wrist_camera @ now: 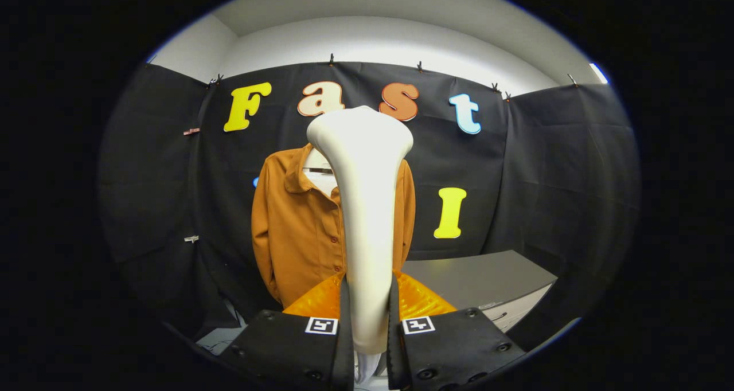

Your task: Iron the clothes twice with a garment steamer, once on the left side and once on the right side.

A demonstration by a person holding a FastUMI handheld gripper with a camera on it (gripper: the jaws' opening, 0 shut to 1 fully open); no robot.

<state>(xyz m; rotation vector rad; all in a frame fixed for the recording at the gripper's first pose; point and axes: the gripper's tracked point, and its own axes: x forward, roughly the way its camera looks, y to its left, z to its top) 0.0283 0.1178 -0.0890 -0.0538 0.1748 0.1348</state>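
Note:
A white garment steamer (367,207) stands upright between my fingers, its handle clamped by both and its wide head rising above them. My gripper (367,316) is shut on that handle. Beyond it hangs an orange-brown buttoned shirt (298,230) on a hanger against the black cloth wall. The steamer's head covers the shirt's middle and much of its right half; the collar, left shoulder and left sleeve show. The steamer is held apart from the shirt, some way in front of it.
A grey table (487,282) stands low to the right of the shirt, with a pale cabinet front (519,311) under its edge. Black cloth walls (573,196) close the booth on three sides. A pale surface (221,339) lies low to the left.

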